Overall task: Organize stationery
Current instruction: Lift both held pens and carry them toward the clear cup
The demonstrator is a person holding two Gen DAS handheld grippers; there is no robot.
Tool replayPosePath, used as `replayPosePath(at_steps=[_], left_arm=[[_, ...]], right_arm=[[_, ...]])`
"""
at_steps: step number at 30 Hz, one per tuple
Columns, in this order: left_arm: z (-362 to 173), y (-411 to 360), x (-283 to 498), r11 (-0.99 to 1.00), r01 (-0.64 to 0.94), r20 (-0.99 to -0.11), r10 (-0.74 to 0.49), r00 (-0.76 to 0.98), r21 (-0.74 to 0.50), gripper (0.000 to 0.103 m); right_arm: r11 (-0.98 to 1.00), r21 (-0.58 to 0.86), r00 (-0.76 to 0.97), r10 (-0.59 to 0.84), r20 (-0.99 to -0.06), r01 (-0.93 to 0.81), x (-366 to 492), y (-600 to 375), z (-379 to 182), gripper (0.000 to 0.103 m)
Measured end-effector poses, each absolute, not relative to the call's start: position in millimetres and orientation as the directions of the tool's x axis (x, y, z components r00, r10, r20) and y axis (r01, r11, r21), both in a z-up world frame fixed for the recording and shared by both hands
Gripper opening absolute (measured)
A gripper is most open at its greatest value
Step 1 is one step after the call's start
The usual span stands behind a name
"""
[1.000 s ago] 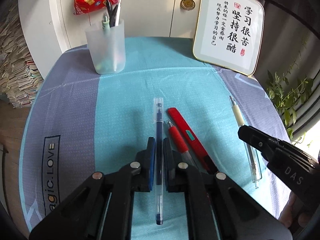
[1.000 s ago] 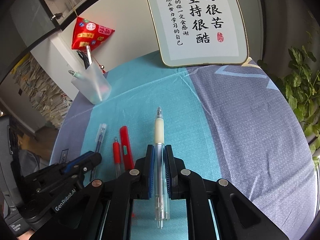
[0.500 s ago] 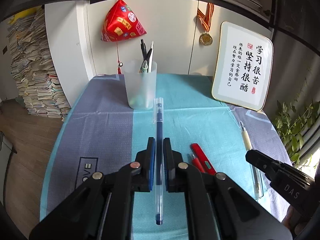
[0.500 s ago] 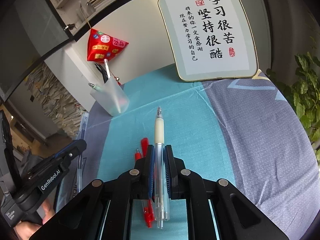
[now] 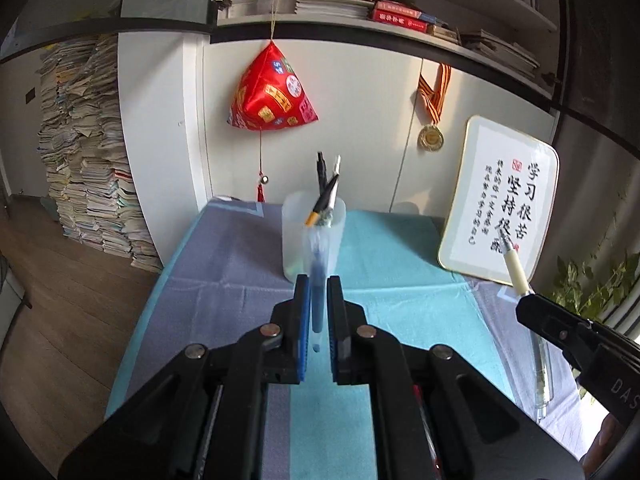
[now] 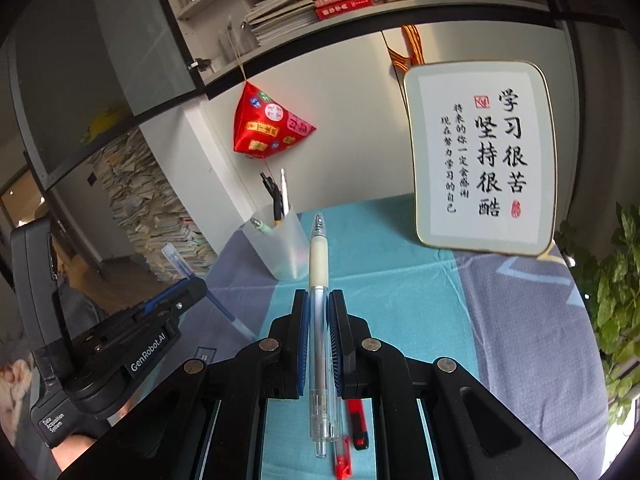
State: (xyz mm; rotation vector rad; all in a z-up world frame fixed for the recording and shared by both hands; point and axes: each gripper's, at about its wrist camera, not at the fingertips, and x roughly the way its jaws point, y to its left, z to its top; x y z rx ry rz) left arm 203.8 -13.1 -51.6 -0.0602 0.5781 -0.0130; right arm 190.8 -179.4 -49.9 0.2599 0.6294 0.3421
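Blue-ink clear pen (image 5: 318,280); cream-grip clear pen (image 6: 319,300); frosted cup (image 6: 280,248); teal-and-grey cloth (image 6: 400,280).

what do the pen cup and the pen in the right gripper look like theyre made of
Pen cup: likely frosted translucent plastic; the pens inside show dimly through its matte wall.
Pen in the right gripper: clear glossy plastic barrel, see-through to its core, with a cream, matte grip sleeve, probably rubber.

"GenRobot.AI" on the left tool (image 6: 176,292); "学习很苦 坚持很酷" on the framed calligraphy (image 6: 486,156)

Both grippers are matte black with silver screws, blue-padded fingers (image 5: 303,312), and white "GenRobot.AI" lettering.
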Motion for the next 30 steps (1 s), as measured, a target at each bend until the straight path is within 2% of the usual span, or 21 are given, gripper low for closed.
replayPosePath(at_steps=[5,12,13,14,15,16,20,22,25,28,30], left_arm=[[-28,4,215,0.998,-0.023,-0.473,-0.008,0.881,-0.061,0.006],[-39,19,228,0.996,-0.014,-0.53,-0.034,0.847,-0.087,0.006],[-44,22,233,0.995,-0.022,-0.556,-0.036,0.83,-0.098,0.012],[-50,26,239,0.994,-0.027,-0.582,-0.041,0.812,-0.107,0.03],[-57,29,245,0.993,-0.02,-0.605,-0.052,0.794,-0.113,0.043],[-65,31,251,0.995,-0.012,-0.628,-0.055,0.776,-0.102,0.062],[-91,43,268,0.999,0.025,-0.69,-0.003,0.724,0.022,0.062],[-105,46,275,0.986,0.147,-0.742,-0.038,0.669,0.082,0.062],[-117,47,279,0.93,0.299,-0.757,-0.038,0.652,0.212,0.061],[-128,48,284,0.842,0.471,-0.804,-0.078,0.59,0.264,0.061],[-135,45,288,0.776,0.548,-0.826,-0.062,0.56,0.314,0.06]], right_arm=[[0.906,0.333,0.756,0.406,-0.514,-0.26,204,-170,-44,0.01],[0.895,0.37,0.733,0.424,-0.531,-0.25,212,-173,-56,0.01],[0.891,0.379,0.729,0.43,-0.532,-0.249,213,-175,-58,0.01],[0.89,0.384,0.725,0.433,-0.536,-0.248,213,-175,-59,0.01],[0.891,0.383,0.724,0.431,-0.539,-0.245,212,-175,-61,0.01],[0.891,0.383,0.723,0.43,-0.541,-0.243,212,-176,-62,0.01],[0.891,0.387,0.715,0.43,-0.551,-0.237,213,-178,-66,0.01],[0.889,0.395,0.711,0.431,-0.555,-0.231,214,-181,-69,0.01],[0.887,0.404,0.708,0.434,-0.558,-0.225,213,-184,-71,0.01],[0.887,0.407,0.707,0.433,-0.56,-0.22,213,-186,-72,0.01],[0.888,0.407,0.708,0.429,-0.562,-0.215,213,-187,-73,0.01]])
